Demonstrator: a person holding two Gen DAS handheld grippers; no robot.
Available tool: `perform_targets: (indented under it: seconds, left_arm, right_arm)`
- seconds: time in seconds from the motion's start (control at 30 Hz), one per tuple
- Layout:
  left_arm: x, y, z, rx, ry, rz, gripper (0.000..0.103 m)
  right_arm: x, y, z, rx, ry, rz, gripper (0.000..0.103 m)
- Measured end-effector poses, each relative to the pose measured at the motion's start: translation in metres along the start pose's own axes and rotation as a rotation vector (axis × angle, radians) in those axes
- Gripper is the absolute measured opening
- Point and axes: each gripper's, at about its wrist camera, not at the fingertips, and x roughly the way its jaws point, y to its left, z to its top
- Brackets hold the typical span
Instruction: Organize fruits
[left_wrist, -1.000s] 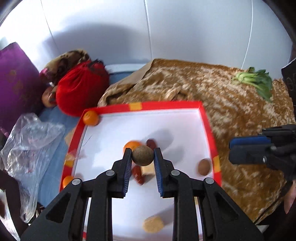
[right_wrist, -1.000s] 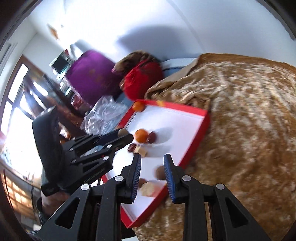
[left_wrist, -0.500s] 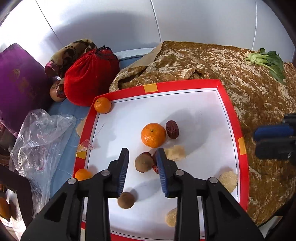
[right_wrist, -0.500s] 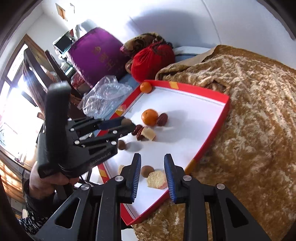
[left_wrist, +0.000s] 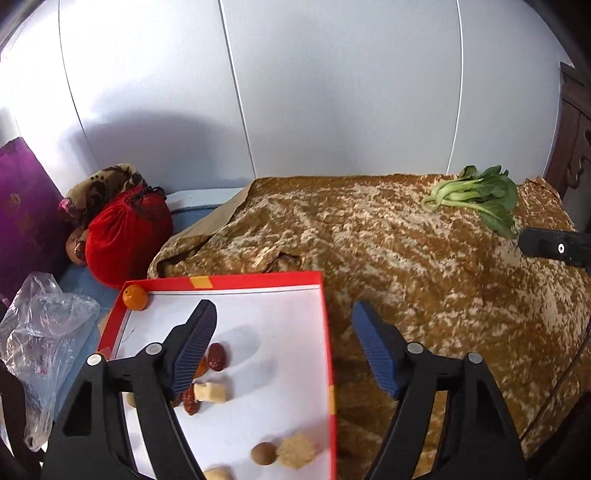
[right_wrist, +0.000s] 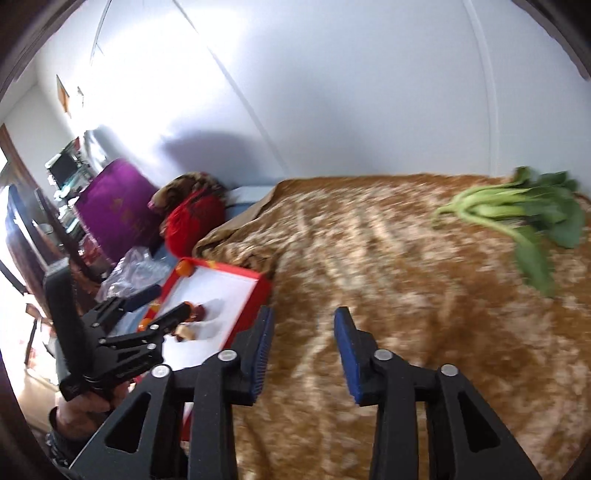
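In red tray (left_wrist: 325, 332) | fruits (left_wrist: 216, 356) under opening left jaws | none gripped

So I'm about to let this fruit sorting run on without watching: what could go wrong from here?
Both grippers are empty, jaws opening.

1. The round brown fruit lies loose on the flat white tray near its low red rim; a nudge might roll it.

2. The left gripper hangs over crowded red dates and a pale chunk; a wide grasp might disturb the neighbours.

3. The right gripper faces leafy greens, not fruit.
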Motion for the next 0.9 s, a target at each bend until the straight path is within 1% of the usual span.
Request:
perform_targets:
  seconds: [0.03, 0.1, 0.13, 0.2, 0.27, 0.3, 0.33, 0.37, 0.4, 0.43, 0.47, 0.53, 0.6, 0.67, 0.73, 0.83, 0.9]
  left_arm:
    - [-0.002, -0.010, 0.002, -0.010, -0.007, -0.008, 0.080]
    - [-0.006, -0.032, 0.005, -0.025, -0.020, -0.020, 0.080]
    - [-0.007, -0.044, 0.006, -0.019, -0.023, -0.016, 0.080]
    - [-0.014, -0.070, 0.008, 0.008, -0.040, 0.029, 0.080]
    - [-0.025, -0.093, 0.009, 0.039, -0.093, 0.108, 0.082]
    - [-0.032, -0.101, 0.009, 0.052, -0.122, 0.149, 0.085]
    - [-0.041, -0.109, 0.009, 0.061, -0.163, 0.184, 0.087]
    - [-0.047, -0.110, 0.008, 0.062, -0.192, 0.195, 0.087]
    - [-0.054, -0.112, 0.007, 0.056, -0.218, 0.194, 0.088]
    - [-0.061, -0.110, 0.007, 0.044, -0.229, 0.180, 0.089]
    - [-0.065, -0.107, 0.006, 0.028, -0.233, 0.177, 0.090]
    - [-0.076, -0.093, 0.002, -0.029, -0.242, 0.179, 0.093]
    - [-0.084, -0.073, -0.003, -0.084, -0.241, 0.221, 0.097]
    - [-0.090, -0.049, -0.006, -0.132, -0.252, 0.271, 0.102]
    - [-0.095, -0.025, -0.008, -0.170, -0.261, 0.317, 0.102]
    - [-0.100, 0.007, -0.014, -0.219, -0.258, 0.377, 0.102]
    - [-0.103, 0.028, -0.020, -0.264, -0.242, 0.388, 0.102]
  right_arm:
    - [-0.010, -0.006, -0.002, -0.015, -0.021, -0.052, 0.048]
    - [-0.029, -0.016, -0.009, -0.034, -0.054, -0.132, 0.052]
    - [-0.041, -0.025, -0.013, -0.032, -0.078, -0.168, 0.052]
    - [-0.068, -0.038, -0.023, -0.010, -0.138, -0.206, 0.053]
    - [-0.095, -0.045, -0.034, -0.004, -0.221, -0.190, 0.056]
    - [-0.111, -0.047, -0.041, -0.006, -0.276, -0.179, 0.065]
    - [-0.122, -0.046, -0.047, -0.012, -0.320, -0.169, 0.077]
    - [-0.133, -0.042, -0.055, -0.027, -0.380, -0.165, 0.081]
    - [-0.140, -0.034, -0.063, -0.050, -0.439, -0.176, 0.088]
    - [-0.144, -0.028, -0.067, -0.070, -0.472, -0.179, 0.096]
    - [-0.147, -0.018, -0.073, -0.108, -0.514, -0.161, 0.101]
    - [-0.146, -0.003, -0.074, -0.163, -0.562, -0.107, 0.103]
    - [-0.142, 0.006, -0.070, -0.183, -0.563, -0.108, 0.103]
    - [-0.135, 0.012, -0.063, -0.166, -0.549, -0.096, 0.103]
    - [-0.129, 0.020, -0.062, -0.143, -0.551, -0.089, 0.103]
    - [-0.118, 0.046, -0.064, -0.199, -0.537, -0.056, 0.103]
    - [-0.111, 0.068, -0.067, -0.241, -0.526, -0.011, 0.103]
